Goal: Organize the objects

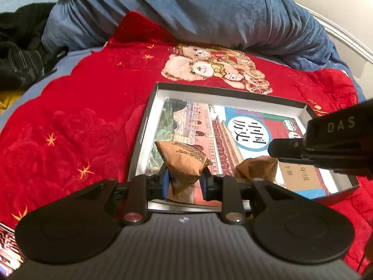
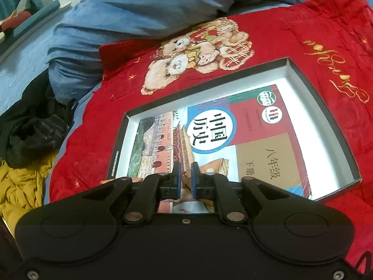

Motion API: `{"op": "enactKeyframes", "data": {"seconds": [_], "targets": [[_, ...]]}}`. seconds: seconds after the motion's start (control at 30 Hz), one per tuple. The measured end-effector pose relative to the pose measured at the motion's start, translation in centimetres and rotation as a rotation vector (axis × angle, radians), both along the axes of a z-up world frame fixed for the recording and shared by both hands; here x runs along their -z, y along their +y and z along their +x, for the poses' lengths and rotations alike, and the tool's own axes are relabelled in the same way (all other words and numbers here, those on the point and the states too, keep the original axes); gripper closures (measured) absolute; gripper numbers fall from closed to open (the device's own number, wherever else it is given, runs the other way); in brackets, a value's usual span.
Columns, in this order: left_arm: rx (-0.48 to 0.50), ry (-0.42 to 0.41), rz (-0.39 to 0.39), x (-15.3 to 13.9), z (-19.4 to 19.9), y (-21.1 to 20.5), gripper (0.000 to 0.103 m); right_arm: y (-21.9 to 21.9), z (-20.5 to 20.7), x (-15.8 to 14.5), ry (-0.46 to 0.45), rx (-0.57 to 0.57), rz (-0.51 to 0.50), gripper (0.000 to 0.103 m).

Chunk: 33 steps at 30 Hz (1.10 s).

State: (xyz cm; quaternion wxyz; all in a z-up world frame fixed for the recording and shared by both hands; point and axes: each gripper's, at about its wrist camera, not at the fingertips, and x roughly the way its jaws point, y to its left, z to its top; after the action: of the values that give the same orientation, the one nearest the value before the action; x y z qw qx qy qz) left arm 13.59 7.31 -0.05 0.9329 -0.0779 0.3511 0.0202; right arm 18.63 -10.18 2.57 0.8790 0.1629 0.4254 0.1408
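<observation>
A shallow black box [image 1: 149,126] with white inner walls lies on a red blanket [image 1: 81,121]. A history textbook [image 1: 247,130] lies flat inside it. My left gripper [image 1: 184,183] is shut on a brown paper packet [image 1: 184,161] above the box's near edge. A second brown packet [image 1: 256,168] sits to the right, under my right gripper [image 1: 303,147]. In the right wrist view the right gripper [image 2: 185,182] is shut on that brown packet [image 2: 185,179], over the textbook [image 2: 209,128] in the box [image 2: 300,79].
A blue duvet [image 1: 209,11] is bunched along the far side of the bed. Black clothing [image 1: 18,53] and a yellow garment [image 2: 21,186] lie to the left. The blanket has a teddy-bear print [image 1: 216,67].
</observation>
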Motion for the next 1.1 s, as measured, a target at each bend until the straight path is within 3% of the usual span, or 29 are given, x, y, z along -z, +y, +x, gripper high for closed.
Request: {"op": "enactKeyframes", "data": {"seconds": [0.07, 0.17, 0.23, 0.37, 0.5, 0.7, 0.77, 0.97, 1.1], "targets": [[0.000, 0.005, 0.003, 0.1, 0.0, 0.0, 0.055, -0.2, -0.1, 0.2, 0.009, 0.003, 0.008, 0.089], [-0.016, 0.010, 0.015, 0.2, -0.1, -0.1, 0.052, -0.4, -0.4, 0.3, 0.004, 0.005, -0.003, 0.083], [-0.004, 0.011, 0.003, 0.1, -0.2, -0.2, 0.045, -0.3, -0.7, 0.2, 0.000, -0.006, -0.006, 0.083], [0.003, -0.014, 0.019, -0.1, -0.8, -0.5, 0.038, -0.6, -1.3, 0.0, -0.003, -0.005, 0.004, 0.069], [0.001, -0.063, 0.049, -0.8, -1.9, -0.9, 0.020, -1.1, -2.3, -0.9, -0.021, -0.020, 0.013, 0.060], [-0.005, -0.202, 0.110, -2.8, -6.1, -2.2, 0.017, -2.0, -4.7, -2.7, -0.087, -0.054, 0.005, 0.045], [0.011, -0.225, 0.095, -3.5, -8.2, -2.8, 0.013, -2.3, -5.6, -3.1, -0.103, -0.065, -0.008, 0.042], [-0.030, -0.153, -0.011, -3.6, -14.1, -4.3, 0.010, -3.7, -8.7, -3.0, -0.093, -0.069, -0.061, 0.040], [-0.005, -0.168, 0.170, -2.9, -14.3, -6.7, 0.011, -4.7, -9.8, -2.1, -0.062, -0.088, -0.048, 0.036]]}}
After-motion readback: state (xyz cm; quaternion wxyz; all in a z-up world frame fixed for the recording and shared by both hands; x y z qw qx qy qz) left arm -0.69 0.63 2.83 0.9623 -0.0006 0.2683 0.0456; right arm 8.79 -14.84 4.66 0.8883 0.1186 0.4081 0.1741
